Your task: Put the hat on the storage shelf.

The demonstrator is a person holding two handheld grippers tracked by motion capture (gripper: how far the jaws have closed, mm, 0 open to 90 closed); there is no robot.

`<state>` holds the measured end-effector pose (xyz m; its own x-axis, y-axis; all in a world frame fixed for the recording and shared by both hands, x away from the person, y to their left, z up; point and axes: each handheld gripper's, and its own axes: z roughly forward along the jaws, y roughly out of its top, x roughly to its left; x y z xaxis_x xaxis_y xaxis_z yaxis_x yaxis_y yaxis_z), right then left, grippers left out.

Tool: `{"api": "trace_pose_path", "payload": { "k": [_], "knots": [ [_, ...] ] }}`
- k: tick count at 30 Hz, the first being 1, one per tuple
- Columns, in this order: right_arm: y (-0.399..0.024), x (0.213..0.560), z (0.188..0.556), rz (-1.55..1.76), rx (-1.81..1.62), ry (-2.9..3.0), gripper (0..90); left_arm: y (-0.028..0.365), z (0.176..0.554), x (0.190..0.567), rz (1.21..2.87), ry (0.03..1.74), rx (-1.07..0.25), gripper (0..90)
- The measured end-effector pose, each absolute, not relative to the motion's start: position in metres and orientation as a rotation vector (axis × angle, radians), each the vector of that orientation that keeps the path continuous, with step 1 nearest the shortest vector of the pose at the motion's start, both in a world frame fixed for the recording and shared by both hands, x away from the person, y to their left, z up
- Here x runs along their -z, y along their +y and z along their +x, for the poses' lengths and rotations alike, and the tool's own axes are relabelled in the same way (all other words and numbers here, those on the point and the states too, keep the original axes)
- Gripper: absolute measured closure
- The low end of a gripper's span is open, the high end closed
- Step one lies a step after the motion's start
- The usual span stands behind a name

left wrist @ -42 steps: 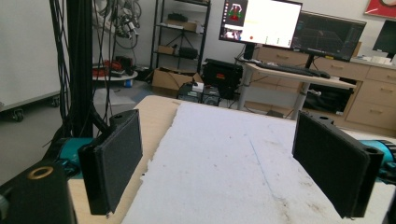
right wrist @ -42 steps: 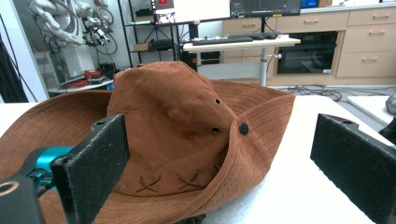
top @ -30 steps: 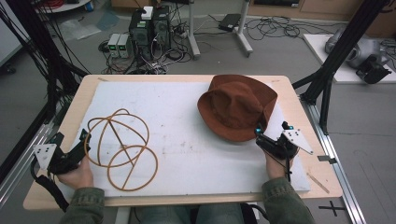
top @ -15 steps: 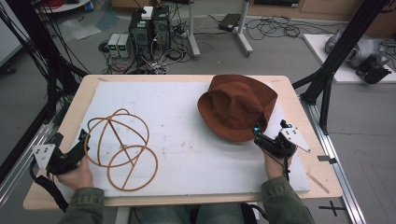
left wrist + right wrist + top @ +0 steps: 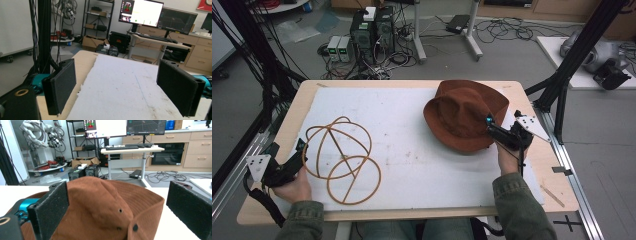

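Evidently approach step was in hand: right gripper was held at near brim of brown hat, jaws spread wide, nothing gripped. Hat crown and brim were seen between and just beyond right fingers, not yet pinched. Left gripper was held wide open too, just beside wire hat frame; white mat lay ahead of its fingers. Next move judged: brim to be taken between right jaws and closed upon, before hat could be carried toward frame.
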<state>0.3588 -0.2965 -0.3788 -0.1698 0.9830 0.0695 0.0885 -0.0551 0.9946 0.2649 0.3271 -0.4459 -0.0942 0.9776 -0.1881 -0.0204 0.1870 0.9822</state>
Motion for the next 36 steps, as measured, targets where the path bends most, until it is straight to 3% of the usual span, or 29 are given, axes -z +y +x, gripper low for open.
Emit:
{"api": "trace_pose_path", "payload": {
  "k": [17,24,36],
  "knots": [
    [-0.300,0.372,0.427,1.309,-1.240,1.584,4.1,0.329,0.266,0.447,1.002,1.360,-1.126,16.3],
    [-0.299,0.376,0.439,1.276,-1.231,1.711,4.1,0.330,0.266,0.447,0.998,1.362,-1.120,16.3],
    [-0.302,0.393,0.461,1.061,-0.895,2.139,5.0,0.332,0.266,0.449,0.978,1.372,-1.092,16.3]
  ]
}}
